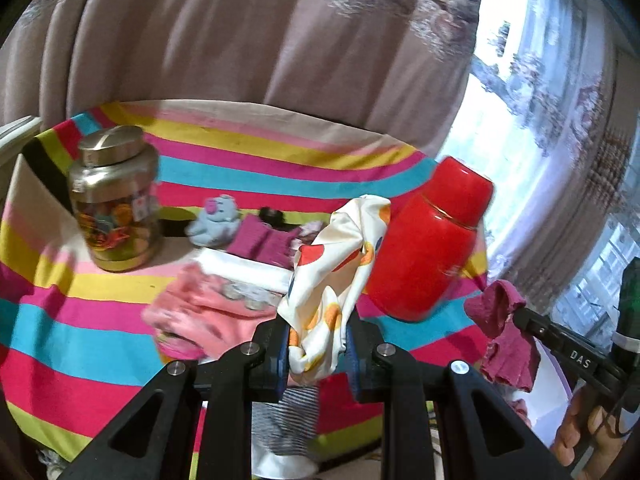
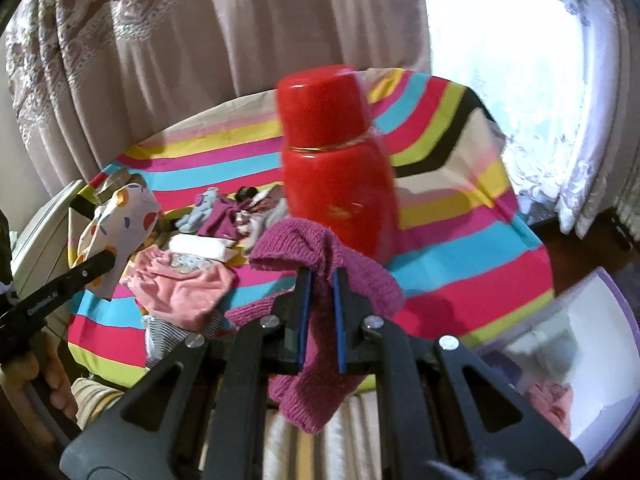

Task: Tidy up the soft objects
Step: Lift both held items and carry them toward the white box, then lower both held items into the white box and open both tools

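Up above the striped tablecloth [image 1: 80, 320]: left gripper [image 1: 316, 344] pinching a spotted white cloth [image 1: 340, 248], right gripper [image 2: 320, 312] pinching a purple knitted cloth [image 2: 316, 240]. Close behind both, a red flask [image 2: 336, 160]. Back on the table, a pink cloth [image 1: 200, 312].

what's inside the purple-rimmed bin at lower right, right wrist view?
In the bin, a pink soft item lies at the bottom and a dark one shows by the near wall. The right hand-held gripper frame covers the near part.

Red flask [image 2: 338, 160] and steel-lidded jar [image 1: 114, 200] upright on striped cloth [image 1: 80, 320], curtains [image 1: 200, 32] behind.
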A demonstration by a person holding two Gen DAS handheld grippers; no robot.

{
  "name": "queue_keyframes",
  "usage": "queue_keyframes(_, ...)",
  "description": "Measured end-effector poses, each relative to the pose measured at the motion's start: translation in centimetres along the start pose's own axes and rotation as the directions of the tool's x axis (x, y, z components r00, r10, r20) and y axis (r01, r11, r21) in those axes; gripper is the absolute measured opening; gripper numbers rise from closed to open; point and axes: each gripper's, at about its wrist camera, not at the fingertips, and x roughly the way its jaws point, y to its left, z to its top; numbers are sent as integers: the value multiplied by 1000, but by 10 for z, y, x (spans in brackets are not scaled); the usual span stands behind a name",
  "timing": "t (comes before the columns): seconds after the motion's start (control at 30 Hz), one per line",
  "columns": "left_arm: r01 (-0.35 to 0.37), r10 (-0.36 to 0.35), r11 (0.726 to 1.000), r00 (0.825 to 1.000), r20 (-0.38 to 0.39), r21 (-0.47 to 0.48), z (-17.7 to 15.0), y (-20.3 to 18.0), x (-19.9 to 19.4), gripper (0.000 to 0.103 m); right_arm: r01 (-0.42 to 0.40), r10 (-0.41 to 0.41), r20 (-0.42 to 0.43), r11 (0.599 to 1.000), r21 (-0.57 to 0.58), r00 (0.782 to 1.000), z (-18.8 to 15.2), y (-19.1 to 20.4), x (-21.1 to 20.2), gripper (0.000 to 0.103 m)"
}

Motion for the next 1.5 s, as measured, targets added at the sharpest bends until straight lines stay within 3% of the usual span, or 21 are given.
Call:
queue_keyframes(0.47,134,-128,987,989,-73,88,-20,-86,8,23,126,-126,-6,988,90,992,-15,-89,-38,14)
queue_keyframes(0.77,237,-216,958,966,-139,163,-36,-152,17,23,215,-218,-6,960,179,976,-22,-150,-63,14)
queue_keyframes(1.07,348,-303,912,928,-217,215,-54,-214,24,23,320,-330,5,918,237,944,-22,-196,-92,14)
queue_keyframes(1.2,420,-361,882,894,-265,214,-64,-237,27,24,374,-387,2,893,251,922,-25,-210,-102,14)
queue_keyframes(1.23,449,-389,870,879,-276,203,-67,-243,27,29,379,-392,0,890,255,920,-25,-213,-104,15)
queue_keyframes(1.27,481,-418,855,860,-292,194,-70,-249,28,38,387,-400,-3,885,259,917,-25,-216,-105,19)
queue_keyframes(1.33,505,-432,839,845,-316,201,-73,-258,29,49,404,-417,-9,875,268,909,-26,-221,-107,29)
queue_keyframes(1.43,517,-434,824,838,-331,230,-78,-269,29,50,422,-439,-2,862,280,898,-25,-226,-112,59)
queue_keyframes(1.5,518,-432,824,837,-335,231,-79,-269,29,50,430,-450,11,859,278,893,-24,-226,-115,63)
